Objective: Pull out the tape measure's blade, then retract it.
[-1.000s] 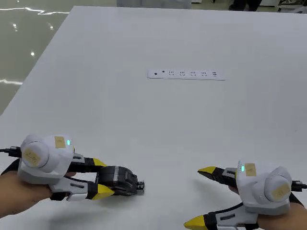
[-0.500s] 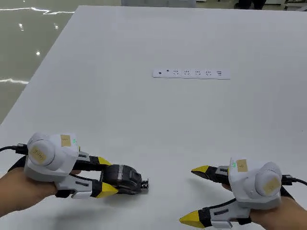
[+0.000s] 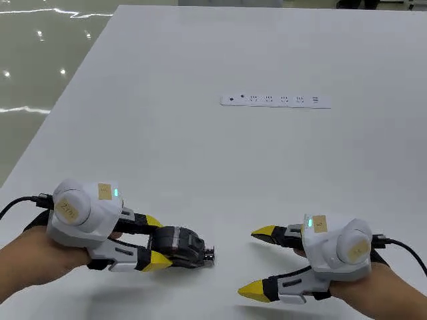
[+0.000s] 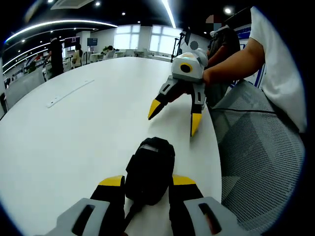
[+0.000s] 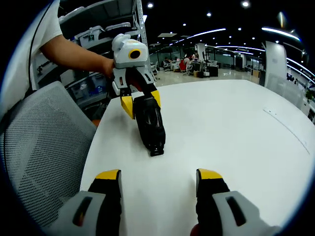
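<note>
A black tape measure (image 3: 181,245) rests on the white table (image 3: 220,167) near its front edge, with my left gripper (image 3: 153,241) shut on its case. Its metal blade tip (image 3: 209,254) pokes out toward the right, and the blade is in the case. In the left gripper view the tape measure (image 4: 150,169) sits between my yellow-tipped jaws. My right gripper (image 3: 257,262) stands open a short way to the right of the tip, its jaws pointing at it with nothing between them. In the right gripper view the tape measure (image 5: 150,122) lies ahead of my open right gripper (image 5: 158,176).
A white power strip (image 3: 275,101) lies flat near the table's middle, well beyond both grippers. A grey mesh chair (image 5: 42,147) stands at the table's near edge. The table's left edge drops to a glossy floor (image 3: 40,60).
My right gripper has moved left toward the tape measure's tip, still open. The left gripper keeps its hold on the case. The camera has shifted a little.
</note>
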Demonstrator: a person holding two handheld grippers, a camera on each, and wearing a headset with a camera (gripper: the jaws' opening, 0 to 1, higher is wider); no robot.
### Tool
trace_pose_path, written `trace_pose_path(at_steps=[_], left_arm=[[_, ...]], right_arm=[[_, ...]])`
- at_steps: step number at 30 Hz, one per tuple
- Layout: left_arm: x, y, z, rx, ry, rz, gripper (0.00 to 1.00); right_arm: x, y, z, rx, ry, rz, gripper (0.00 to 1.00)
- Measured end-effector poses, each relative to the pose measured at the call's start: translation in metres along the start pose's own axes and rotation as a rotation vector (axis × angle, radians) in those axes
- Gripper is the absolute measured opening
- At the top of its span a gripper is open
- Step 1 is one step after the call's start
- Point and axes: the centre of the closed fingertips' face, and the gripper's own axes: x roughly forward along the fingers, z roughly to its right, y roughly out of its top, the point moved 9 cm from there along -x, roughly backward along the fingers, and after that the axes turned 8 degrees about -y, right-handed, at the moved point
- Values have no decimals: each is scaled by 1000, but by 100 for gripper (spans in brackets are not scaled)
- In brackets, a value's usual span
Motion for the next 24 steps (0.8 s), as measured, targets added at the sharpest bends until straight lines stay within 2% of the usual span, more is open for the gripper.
trace_pose_path(at_steps=[8,14,17,18,24], left_arm=[[0,-1,-2,-2,-6,-4,32],[0,-1,-3,-2,-7,-8,32],[0,-2,-4,-4,-7,-8,32],[0,-1,-3,-3,-7,-9,32],[0,0,-3,2,-7,-17,32]], right_arm=[[18,3,0,14,11,13,60],[28,5,-2,0,26,16,55],[32,7,-2,-8,33,33,51],[34,9,-2,-32,21,36,51],[42,9,-3,-24,45,45,44]])
